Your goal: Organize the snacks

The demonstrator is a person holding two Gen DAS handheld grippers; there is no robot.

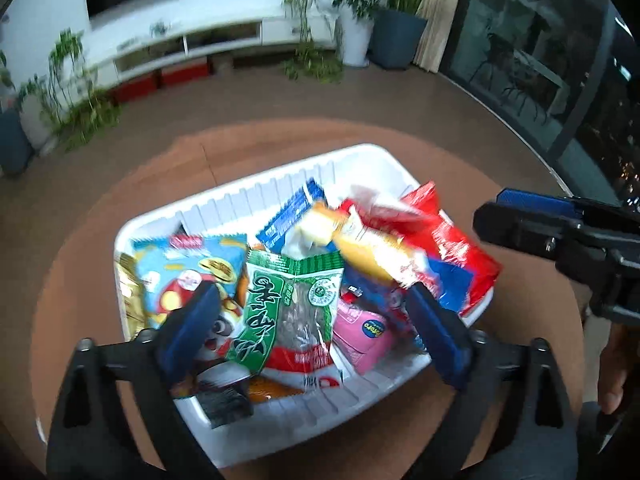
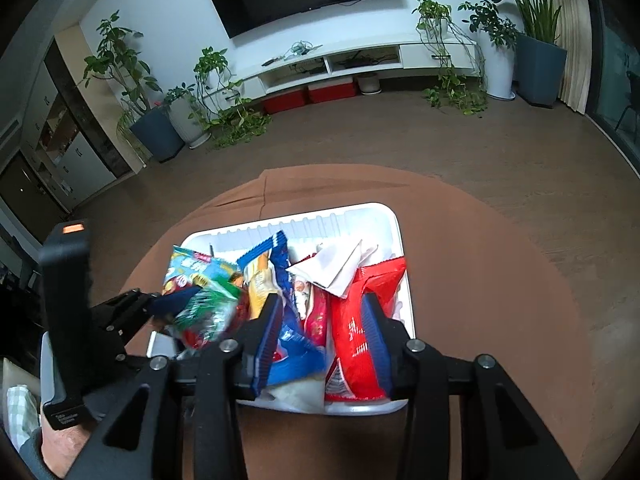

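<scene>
A white basket (image 1: 248, 184) full of snack packets sits on a round brown table (image 1: 80, 280). My left gripper (image 1: 311, 290) hangs over it, jaws wide open. A green seaweed packet (image 1: 288, 304) lies on the pile between its fingers, touching neither pad; it looks blurred in the right wrist view (image 2: 208, 312). Beside it are a light-blue cartoon bag (image 1: 188, 276), a pink packet (image 1: 360, 332), a blurred yellow packet (image 1: 368, 244) and a red bag (image 1: 460, 256). My right gripper (image 2: 321, 300) is open above a blue packet (image 2: 288, 320) and the red bag (image 2: 352, 320), gripping nothing.
The basket (image 2: 304, 216) stands near the table's middle, with bare brown top around it. My right gripper (image 1: 496, 212) reaches in from the basket's right side, a hand (image 1: 612, 360) behind it. Beyond the table are floor, potted plants (image 2: 160, 128) and a white TV cabinet (image 2: 360, 60).
</scene>
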